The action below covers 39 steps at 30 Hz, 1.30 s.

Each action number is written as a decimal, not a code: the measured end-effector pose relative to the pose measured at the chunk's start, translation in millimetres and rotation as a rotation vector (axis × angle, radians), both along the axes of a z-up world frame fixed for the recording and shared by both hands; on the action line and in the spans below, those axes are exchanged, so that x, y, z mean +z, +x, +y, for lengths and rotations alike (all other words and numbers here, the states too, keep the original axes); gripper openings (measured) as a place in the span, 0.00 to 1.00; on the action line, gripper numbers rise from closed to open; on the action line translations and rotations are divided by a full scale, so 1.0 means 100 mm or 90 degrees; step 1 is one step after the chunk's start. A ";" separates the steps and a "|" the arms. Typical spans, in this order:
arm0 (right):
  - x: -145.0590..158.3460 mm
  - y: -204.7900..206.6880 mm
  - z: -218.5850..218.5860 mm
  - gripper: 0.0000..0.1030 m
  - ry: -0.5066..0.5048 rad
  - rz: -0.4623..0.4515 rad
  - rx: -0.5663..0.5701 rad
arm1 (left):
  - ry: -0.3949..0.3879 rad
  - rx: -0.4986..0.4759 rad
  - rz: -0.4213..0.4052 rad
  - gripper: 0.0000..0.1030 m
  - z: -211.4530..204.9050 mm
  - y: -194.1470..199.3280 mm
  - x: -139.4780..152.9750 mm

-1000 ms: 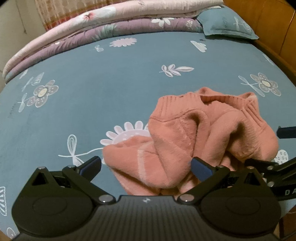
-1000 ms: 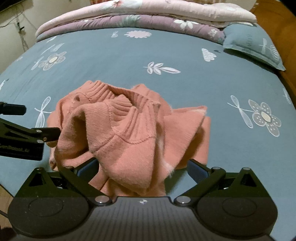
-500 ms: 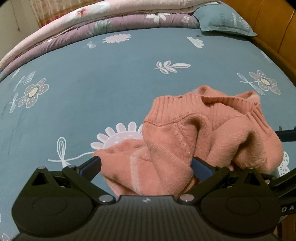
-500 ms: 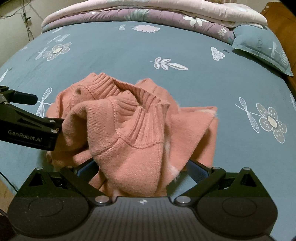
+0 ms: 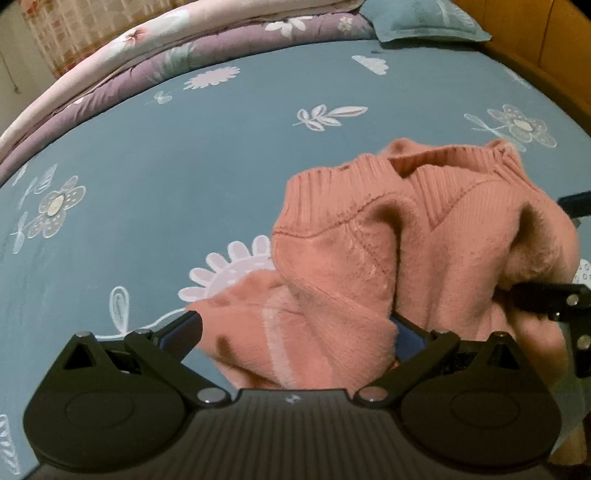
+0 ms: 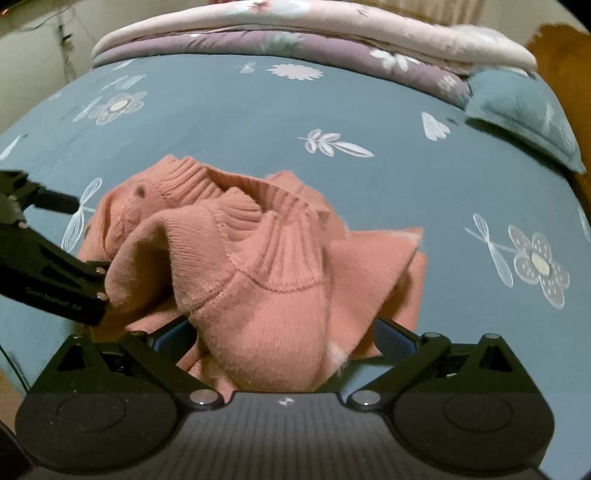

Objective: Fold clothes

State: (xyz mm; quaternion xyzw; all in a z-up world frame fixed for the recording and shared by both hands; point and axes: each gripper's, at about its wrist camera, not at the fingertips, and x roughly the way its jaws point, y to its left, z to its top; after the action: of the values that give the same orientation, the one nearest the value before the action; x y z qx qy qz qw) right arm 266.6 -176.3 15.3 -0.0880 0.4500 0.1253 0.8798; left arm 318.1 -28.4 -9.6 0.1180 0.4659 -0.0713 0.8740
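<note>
Left wrist view: a pink sweater [image 5: 388, 258] lies crumpled in a heap on the near part of a blue flowered bedsheet [image 5: 184, 166], its ribbed collar turned toward the far side. The left gripper [image 5: 295, 332] has its jaws spread wide apart, and a flat fold of the sweater lies between them. In the right wrist view the right gripper [image 6: 280, 336] also stands with its jaws wide apart, the bulging near end of the sweater [image 6: 258, 277] between them. Each tool shows at the other's side, close against the heap. Folded quilts [image 6: 295, 33] are stacked along the far edge, with a blue pillow [image 6: 524, 110] at far right.
</note>
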 end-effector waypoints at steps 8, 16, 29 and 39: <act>-0.16 -0.04 0.03 1.00 -0.012 -0.054 0.089 | -0.101 0.030 0.016 1.00 0.21 0.06 -0.15; -0.19 -0.03 -0.17 1.00 0.006 -0.096 0.159 | -0.003 0.039 -0.007 1.00 0.02 0.04 0.01; 0.00 0.03 -0.35 1.00 0.047 -0.129 0.198 | 0.107 0.099 -0.091 1.00 -0.08 0.00 0.32; 0.01 0.10 -0.14 1.00 0.017 -0.126 0.187 | 0.076 0.115 -0.136 1.00 0.35 0.10 0.36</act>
State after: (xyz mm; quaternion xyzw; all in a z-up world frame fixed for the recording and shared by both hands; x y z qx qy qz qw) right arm 276.2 -190.6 16.1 -0.1526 0.3420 0.2491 0.8931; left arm 327.8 6.9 26.9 0.1342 0.3827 0.0487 0.9128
